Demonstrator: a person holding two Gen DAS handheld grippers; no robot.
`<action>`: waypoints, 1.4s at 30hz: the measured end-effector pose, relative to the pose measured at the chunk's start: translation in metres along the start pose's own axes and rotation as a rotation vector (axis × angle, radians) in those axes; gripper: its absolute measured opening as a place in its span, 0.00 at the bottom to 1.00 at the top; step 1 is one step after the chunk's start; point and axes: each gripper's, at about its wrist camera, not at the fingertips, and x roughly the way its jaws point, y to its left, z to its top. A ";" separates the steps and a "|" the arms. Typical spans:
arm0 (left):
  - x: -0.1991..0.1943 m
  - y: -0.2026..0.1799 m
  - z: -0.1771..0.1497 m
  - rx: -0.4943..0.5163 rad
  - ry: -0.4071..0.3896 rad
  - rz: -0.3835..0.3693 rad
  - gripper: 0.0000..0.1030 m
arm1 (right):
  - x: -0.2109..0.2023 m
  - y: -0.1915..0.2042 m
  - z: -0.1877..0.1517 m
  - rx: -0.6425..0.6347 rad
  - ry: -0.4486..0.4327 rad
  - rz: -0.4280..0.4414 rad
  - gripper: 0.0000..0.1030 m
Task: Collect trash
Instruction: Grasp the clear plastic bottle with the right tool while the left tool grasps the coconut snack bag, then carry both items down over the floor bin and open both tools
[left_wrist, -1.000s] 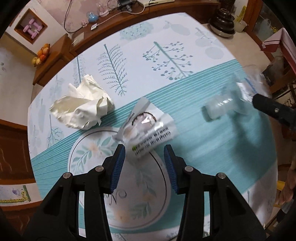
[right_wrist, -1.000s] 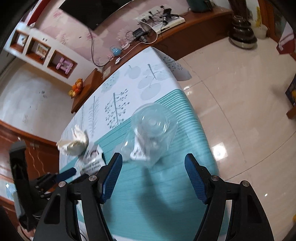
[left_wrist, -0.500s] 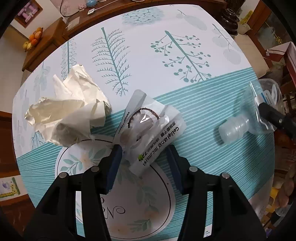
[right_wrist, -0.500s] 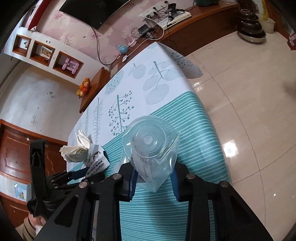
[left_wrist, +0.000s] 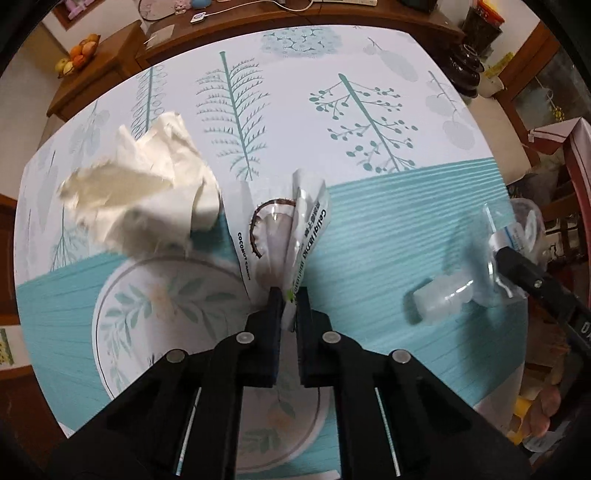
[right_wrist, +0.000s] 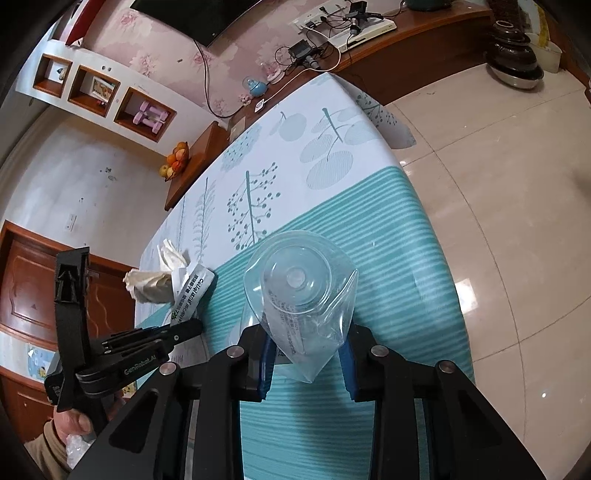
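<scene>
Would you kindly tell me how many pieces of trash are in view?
3: crumpled tissue lying on the tablecloth, candy wrapper pinched in the left gripper, clear plastic bag held in the right gripper.

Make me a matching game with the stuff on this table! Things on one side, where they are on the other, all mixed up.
Things:
1. crumpled white paper tissue
2. white coconut candy wrapper
3. clear plastic bottle in a see-through bag
4. round white plate with a leaf pattern

Places:
A. pinched in the right gripper
B. flat on the tablecloth, under the left gripper
C. loose on the tablecloth, nothing holding it
D. pinched in the left gripper

Pairs: 1-C, 2-D, 3-A, 4-B
</scene>
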 end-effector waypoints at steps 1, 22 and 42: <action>-0.004 0.002 -0.005 -0.015 -0.007 -0.010 0.04 | -0.001 0.002 -0.004 -0.004 0.005 0.002 0.28; -0.145 0.022 -0.219 -0.140 -0.171 -0.129 0.04 | -0.089 0.072 -0.143 -0.104 -0.015 0.048 0.28; -0.224 0.072 -0.524 -0.041 -0.274 -0.216 0.04 | -0.186 0.153 -0.487 -0.170 -0.049 -0.007 0.28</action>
